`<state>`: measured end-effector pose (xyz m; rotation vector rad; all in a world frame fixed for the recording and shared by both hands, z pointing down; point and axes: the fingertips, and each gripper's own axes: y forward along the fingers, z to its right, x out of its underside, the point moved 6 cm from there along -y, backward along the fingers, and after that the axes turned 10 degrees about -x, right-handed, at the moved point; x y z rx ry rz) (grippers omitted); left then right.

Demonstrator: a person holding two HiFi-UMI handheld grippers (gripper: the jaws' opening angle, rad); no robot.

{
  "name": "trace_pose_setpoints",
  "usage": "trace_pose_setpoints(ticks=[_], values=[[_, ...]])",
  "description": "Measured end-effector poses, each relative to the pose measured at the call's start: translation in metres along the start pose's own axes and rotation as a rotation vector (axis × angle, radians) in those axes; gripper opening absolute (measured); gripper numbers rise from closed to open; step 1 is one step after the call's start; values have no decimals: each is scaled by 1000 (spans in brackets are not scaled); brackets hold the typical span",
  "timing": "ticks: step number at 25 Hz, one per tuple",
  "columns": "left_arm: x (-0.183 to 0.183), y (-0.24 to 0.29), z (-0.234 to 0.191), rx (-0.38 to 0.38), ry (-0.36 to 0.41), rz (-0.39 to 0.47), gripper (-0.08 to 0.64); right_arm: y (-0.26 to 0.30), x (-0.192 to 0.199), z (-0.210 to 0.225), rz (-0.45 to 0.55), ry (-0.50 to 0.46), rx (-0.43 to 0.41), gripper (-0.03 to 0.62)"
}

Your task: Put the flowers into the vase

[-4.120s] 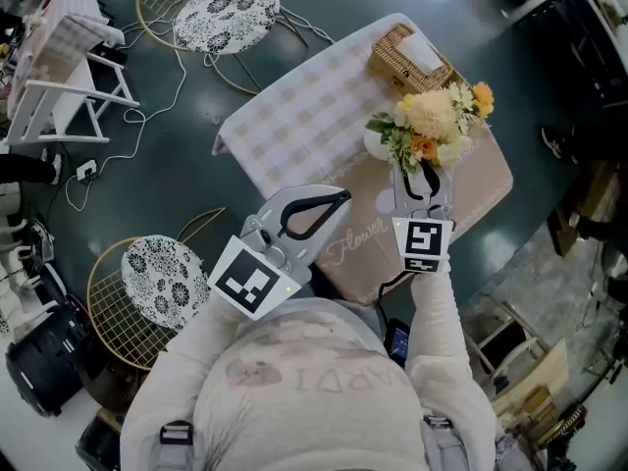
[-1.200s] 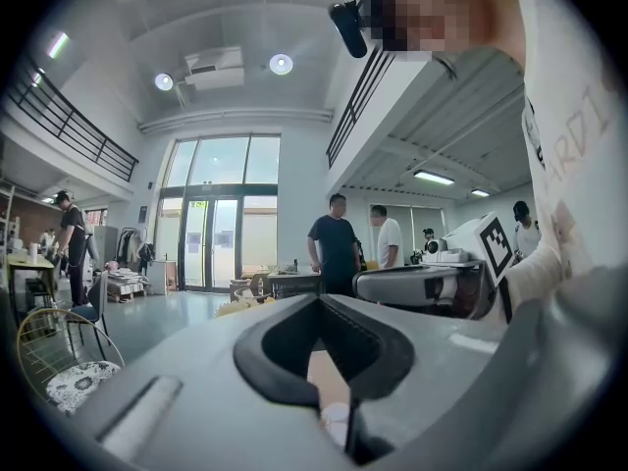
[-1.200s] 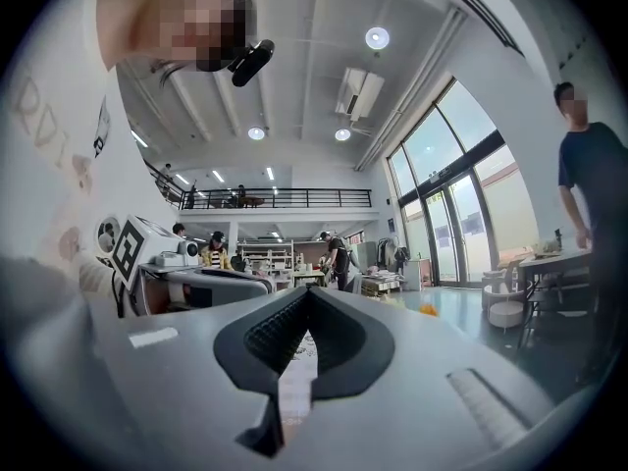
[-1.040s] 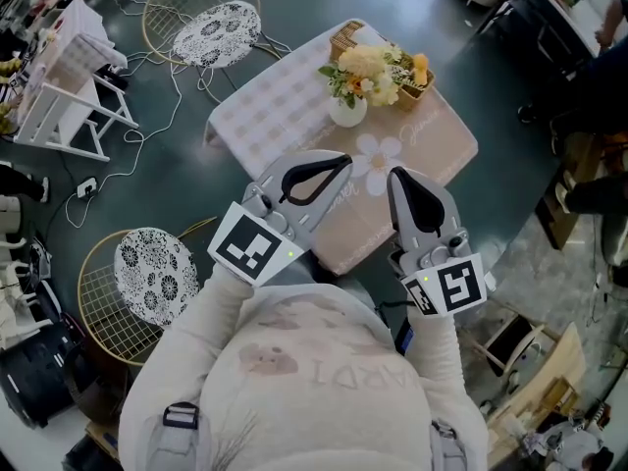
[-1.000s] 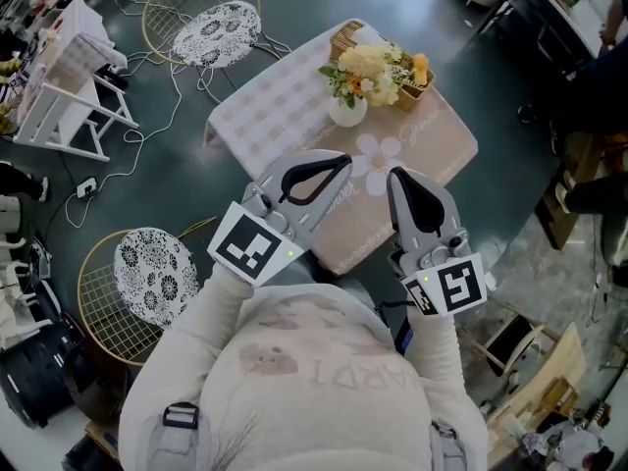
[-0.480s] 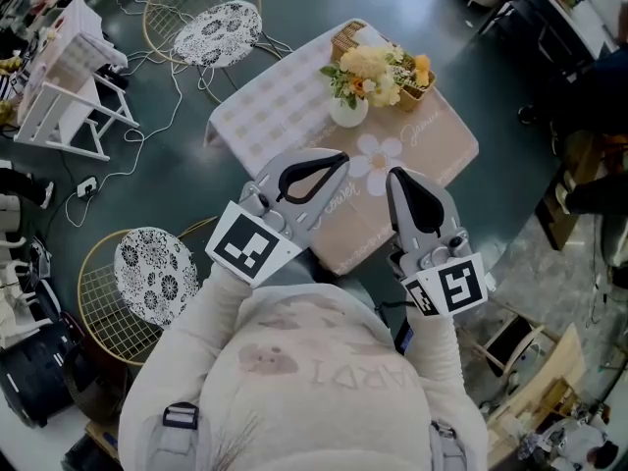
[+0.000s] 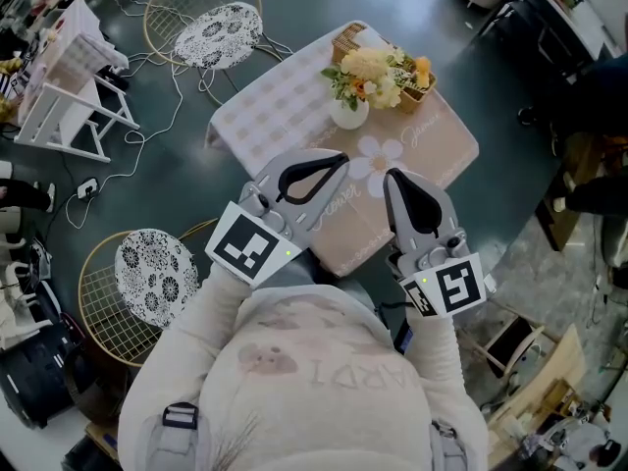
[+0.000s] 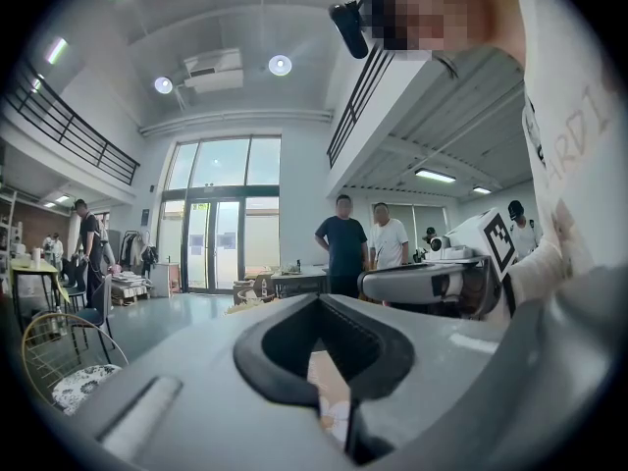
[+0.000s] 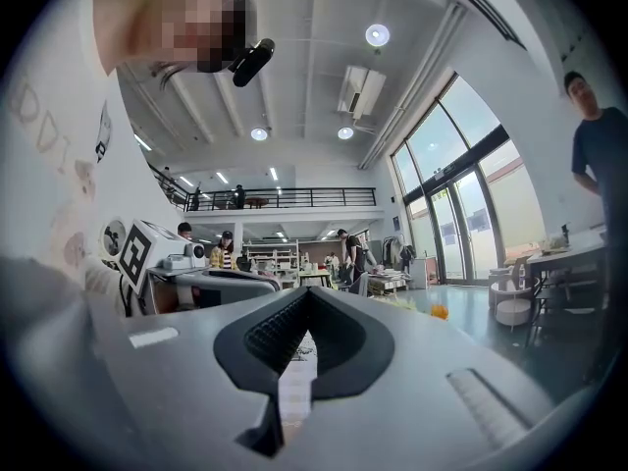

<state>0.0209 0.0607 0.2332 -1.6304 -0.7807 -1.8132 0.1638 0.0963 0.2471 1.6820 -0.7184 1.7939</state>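
A bunch of yellow, orange and white flowers (image 7: 375,70) stands upright in a small white vase (image 7: 349,115) on the far half of the table (image 7: 265,106). Both grippers hover well short of it, above the table's near edge and close to my chest. My left gripper (image 7: 337,156) is shut with nothing in it, its jaws meeting at the tip (image 8: 319,300). The right gripper (image 7: 392,177) is likewise shut and empty (image 9: 309,292). Both gripper views tilt up into the room and show no vase.
A wicker basket (image 7: 345,37) sits behind the vase. Two wire chairs with lace cushions (image 7: 218,26) (image 7: 157,279) stand left of the table, with a white rack (image 7: 69,77) and floor cables nearby. People (image 8: 345,243) stand in the hall.
Four seconds ago the right gripper was at the flowers in the vase; both grippers have since drawn back toward my body. Over the last second almost nothing moved.
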Motion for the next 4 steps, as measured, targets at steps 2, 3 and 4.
trace_pose_setpoints(ticks=[2,3,4], values=[[0,0,-1,1,5,-1,0,1,0,-1,-1,-3,-2,26],[0,0,-1,1,6,-2,0,2,0,-1,-2,-5,-3,26],[0,-1,-1,0,6,-2,0,2,0,-2,-2,-6,-3,26]])
